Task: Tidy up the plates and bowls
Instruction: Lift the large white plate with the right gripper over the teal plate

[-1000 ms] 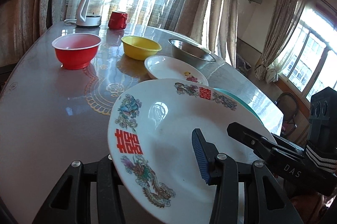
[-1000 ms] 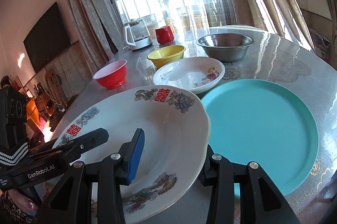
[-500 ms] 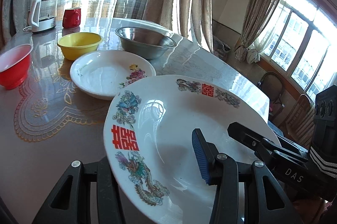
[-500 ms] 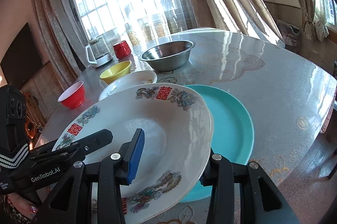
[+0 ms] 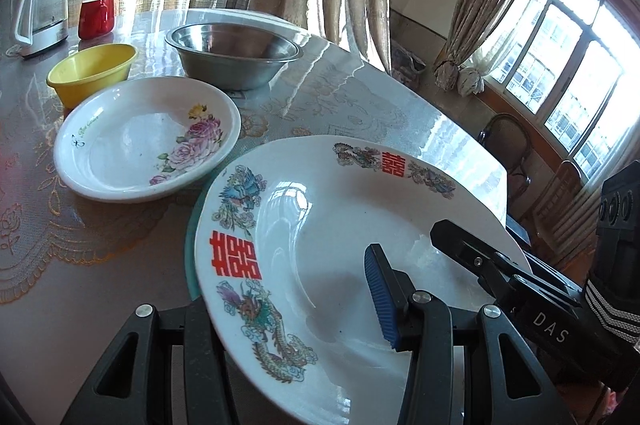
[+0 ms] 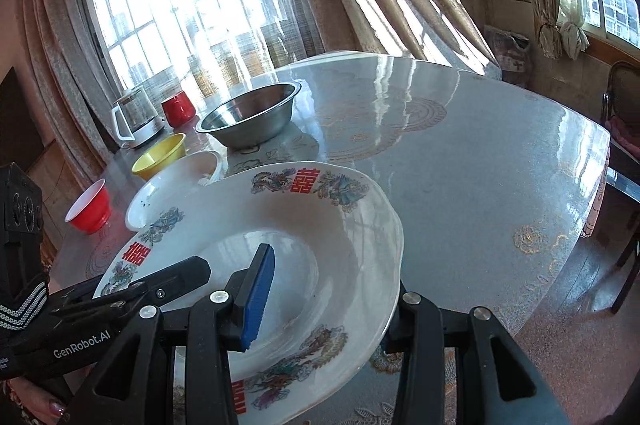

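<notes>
Dragon plate (image 5: 332, 225) sits gripped between both grippers, its rim pinched on opposite sides: the left gripper (image 5: 288, 309) clamps the near edge in the left view, the right gripper (image 6: 328, 297) clamps its edge in the right view, each with one blue pad (image 5: 380, 301) inside the dish. A teal plate (image 5: 191, 233) edge peeks beneath. Beyond lie a rose plate (image 5: 140, 141), yellow bowl (image 5: 92, 73), steel bowl (image 5: 232, 55), red bowl (image 6: 88, 209), mug (image 5: 96, 17) and kettle (image 5: 40, 17) on the glossy table (image 6: 460, 165), by curtained windows (image 6: 180, 5).

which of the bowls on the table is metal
The steel bowl, the widest and farthest back, beside the yellow bowl. The yellow one and the red bowl are coloured and look plastic.
</notes>
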Demonstrator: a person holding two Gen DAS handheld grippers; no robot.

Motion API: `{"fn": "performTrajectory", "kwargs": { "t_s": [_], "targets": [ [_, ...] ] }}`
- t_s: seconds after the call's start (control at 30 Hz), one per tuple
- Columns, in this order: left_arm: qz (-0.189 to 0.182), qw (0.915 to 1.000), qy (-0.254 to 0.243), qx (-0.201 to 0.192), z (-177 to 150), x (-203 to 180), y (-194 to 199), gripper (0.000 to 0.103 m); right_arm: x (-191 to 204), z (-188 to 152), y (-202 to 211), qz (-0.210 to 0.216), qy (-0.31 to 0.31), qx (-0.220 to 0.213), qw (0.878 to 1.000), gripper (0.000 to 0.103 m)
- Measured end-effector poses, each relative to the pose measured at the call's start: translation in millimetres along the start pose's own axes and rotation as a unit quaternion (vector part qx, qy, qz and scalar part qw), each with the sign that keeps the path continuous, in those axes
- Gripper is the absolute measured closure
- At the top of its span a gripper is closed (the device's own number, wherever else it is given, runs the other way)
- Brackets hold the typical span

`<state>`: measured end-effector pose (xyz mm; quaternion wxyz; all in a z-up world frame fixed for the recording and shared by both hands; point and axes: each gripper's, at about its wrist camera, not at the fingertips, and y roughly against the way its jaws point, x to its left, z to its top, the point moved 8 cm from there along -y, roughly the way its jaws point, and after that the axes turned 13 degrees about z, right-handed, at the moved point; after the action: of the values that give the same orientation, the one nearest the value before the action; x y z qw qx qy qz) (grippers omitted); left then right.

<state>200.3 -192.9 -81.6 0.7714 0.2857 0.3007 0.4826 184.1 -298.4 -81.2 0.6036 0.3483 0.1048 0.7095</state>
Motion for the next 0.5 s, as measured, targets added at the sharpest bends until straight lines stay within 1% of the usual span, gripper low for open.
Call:
{"fn": "performTrajectory", "kwargs": {
  "t_s": [0.13,0.23,0.33,0.5],
  "targets": [
    [-0.011,0.9999,0.005,0.002,-0.1,2.1,-0.5,0.05,-3.8,-3.2,-7.0,-0.013,0.007,0.004,1.0,0.06],
    [-0.025,0.9996,0.012,0.002,-1.8,3.3,0.1,0.049,-5.8,-6.4,-11.7,-0.022,0.012,0.009,1.0,0.06],
    [-0.045,0.9988,0.017,0.005,-5.2,7.6,4.7,0.049,-12.3,-9.9,-11.9,-0.02,-0.005,0.013,1.0,0.06],
    [-0.046,0.9988,0.017,0.0,-8.0,17.1,14.2,0.051,-13.1,-12.1,-8.4,-0.01,-0.014,0.017,1.0,0.06]
  ]
}}
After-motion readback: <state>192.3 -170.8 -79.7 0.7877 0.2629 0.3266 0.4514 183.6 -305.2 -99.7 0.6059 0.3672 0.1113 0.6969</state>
